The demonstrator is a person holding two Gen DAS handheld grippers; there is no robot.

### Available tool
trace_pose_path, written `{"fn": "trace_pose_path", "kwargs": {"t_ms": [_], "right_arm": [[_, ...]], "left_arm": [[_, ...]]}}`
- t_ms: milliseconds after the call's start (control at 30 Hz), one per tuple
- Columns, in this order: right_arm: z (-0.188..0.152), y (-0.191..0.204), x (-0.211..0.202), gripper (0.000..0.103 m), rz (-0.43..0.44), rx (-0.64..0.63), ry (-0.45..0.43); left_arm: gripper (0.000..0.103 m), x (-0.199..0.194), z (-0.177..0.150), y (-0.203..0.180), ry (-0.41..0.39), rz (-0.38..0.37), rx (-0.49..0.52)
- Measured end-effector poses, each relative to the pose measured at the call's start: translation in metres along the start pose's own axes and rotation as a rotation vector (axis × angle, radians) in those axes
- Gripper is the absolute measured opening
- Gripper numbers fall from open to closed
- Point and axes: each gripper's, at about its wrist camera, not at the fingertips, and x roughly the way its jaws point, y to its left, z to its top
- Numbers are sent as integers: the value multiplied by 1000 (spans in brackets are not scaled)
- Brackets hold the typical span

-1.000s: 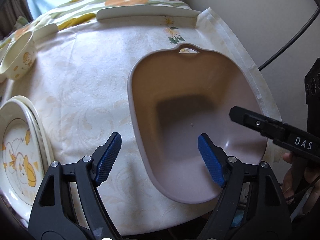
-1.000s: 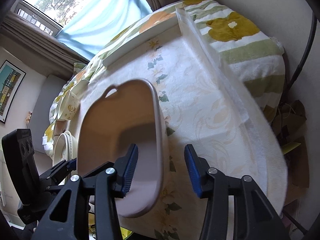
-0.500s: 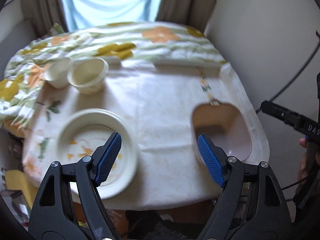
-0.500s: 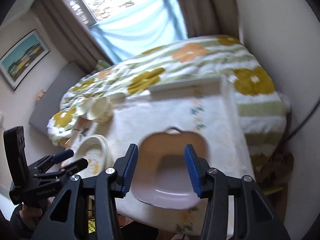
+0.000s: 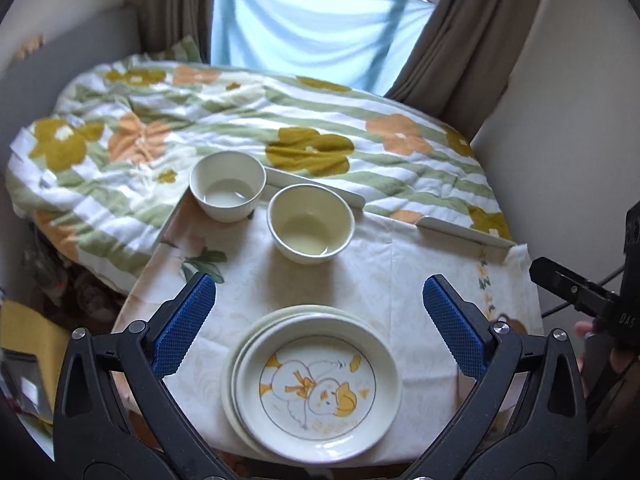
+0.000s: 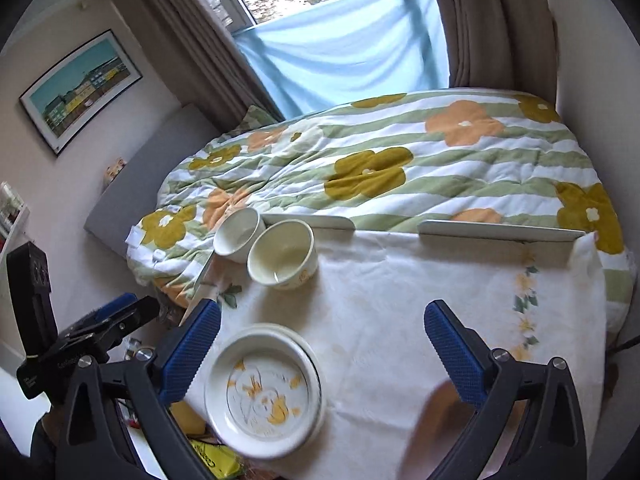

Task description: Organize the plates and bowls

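Note:
A stack of cream plates (image 5: 316, 384) with a yellow chick print lies at the table's near edge; it also shows in the right wrist view (image 6: 264, 394). Two cream bowls stand at the far left: one nearer the middle (image 5: 310, 229) (image 6: 282, 254) and one at the corner (image 5: 227, 185) (image 6: 239, 234). My left gripper (image 5: 319, 324) is open and empty, high above the plates. My right gripper (image 6: 322, 342) is open and empty above the table. A pinkish-brown basin (image 6: 438, 412) shows blurred at the near right.
The table wears a cream floral cloth (image 5: 400, 280). A bed with a flowered green-striped quilt (image 5: 240, 120) lies just behind it. A wall (image 5: 560, 100) is at the right. The window and curtains (image 6: 340, 40) are at the back.
Both grippers rose and pulled back from the basin, then swung left. The plates and bowls came into full view, and the basin slid to the right edge. Both stayed open.

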Motion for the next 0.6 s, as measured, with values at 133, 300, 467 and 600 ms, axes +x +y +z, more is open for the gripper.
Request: {"fn": "trace_pose_path", "kwargs": {"t_ms": [133, 300, 467, 600], "right_arm": [[17, 8, 47, 102, 4, 57, 64], [27, 11, 107, 101, -8, 122, 130], [27, 10, 168, 77, -45, 179, 208], [19, 9, 205, 58, -54, 225, 262]], "left_arm": [[103, 38, 22, 34, 71, -23, -32], [102, 94, 42, 59, 161, -62, -44], [78, 157, 52, 69, 272, -95, 0], [59, 199, 52, 69, 341, -126, 33]]}}
